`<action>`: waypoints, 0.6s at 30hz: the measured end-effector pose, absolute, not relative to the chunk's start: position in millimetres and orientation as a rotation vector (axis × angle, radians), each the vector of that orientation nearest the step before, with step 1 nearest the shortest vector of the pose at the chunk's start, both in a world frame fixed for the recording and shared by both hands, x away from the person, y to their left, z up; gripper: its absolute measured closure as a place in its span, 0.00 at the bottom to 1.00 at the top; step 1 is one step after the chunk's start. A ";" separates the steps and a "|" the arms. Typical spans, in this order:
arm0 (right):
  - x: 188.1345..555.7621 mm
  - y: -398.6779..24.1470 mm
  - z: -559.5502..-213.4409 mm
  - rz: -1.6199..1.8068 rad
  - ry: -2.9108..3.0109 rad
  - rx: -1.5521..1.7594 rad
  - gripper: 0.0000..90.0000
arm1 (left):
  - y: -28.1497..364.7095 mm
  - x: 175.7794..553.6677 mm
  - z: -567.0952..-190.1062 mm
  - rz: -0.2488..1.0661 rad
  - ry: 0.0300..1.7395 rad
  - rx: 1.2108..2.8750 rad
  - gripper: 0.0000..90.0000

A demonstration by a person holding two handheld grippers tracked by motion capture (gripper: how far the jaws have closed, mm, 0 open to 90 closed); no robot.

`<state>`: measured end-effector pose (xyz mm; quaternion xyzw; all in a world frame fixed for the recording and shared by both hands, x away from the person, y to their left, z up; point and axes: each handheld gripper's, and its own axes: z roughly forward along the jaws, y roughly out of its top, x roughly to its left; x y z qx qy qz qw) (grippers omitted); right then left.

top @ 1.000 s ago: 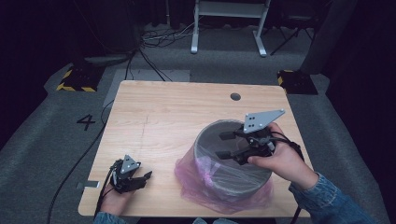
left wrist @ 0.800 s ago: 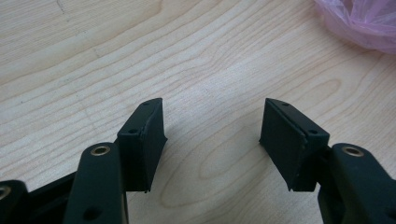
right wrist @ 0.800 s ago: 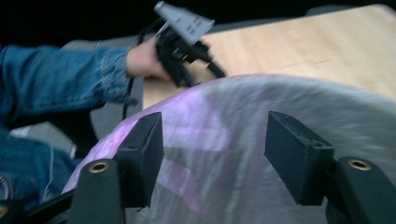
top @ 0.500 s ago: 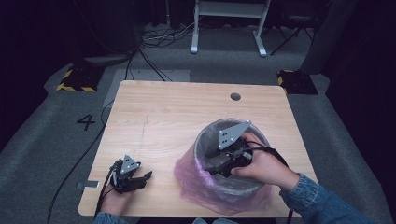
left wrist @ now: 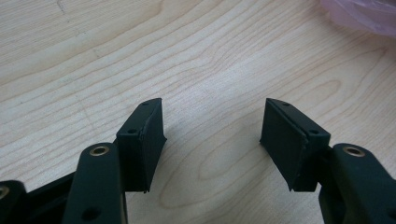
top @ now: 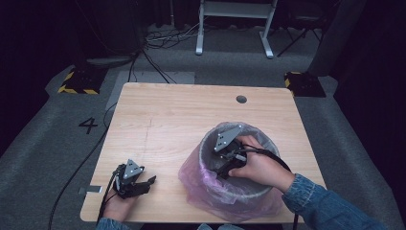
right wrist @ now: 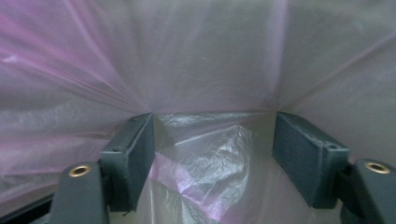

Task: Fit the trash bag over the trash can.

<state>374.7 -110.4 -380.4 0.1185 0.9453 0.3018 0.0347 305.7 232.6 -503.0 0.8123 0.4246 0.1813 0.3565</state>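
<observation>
Grey bin (top: 238, 189) lined with pink bag (top: 194, 177) stands near front-right corner of worktop (top: 182, 115), bag draped over rim and down outside. Right gripper (top: 225, 165) reaches down inside bin, hand (top: 258, 167) at rim; right gripper view: jaws apart, crumpled bag film (right wrist: 205, 158) between them, not pinched. Left gripper (top: 136, 184) rests by front-left corner, jaws apart over bare wood, holding nothing. Bag edge (left wrist: 362, 14) visible in left gripper view.
</observation>
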 end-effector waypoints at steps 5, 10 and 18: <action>378.9 -108.1 -389.6 0.812 2.949 0.372 0.30 | 232.5 305.7 -503.0 0.469 1.097 2.097 0.43; 379.5 -103.5 -396.8 0.741 2.971 0.343 0.30 | 231.2 306.6 -503.1 0.463 1.096 2.096 0.43; 375.4 -102.1 -404.1 0.668 3.042 0.344 0.29 | 222.5 315.7 -502.9 0.450 1.054 2.116 0.42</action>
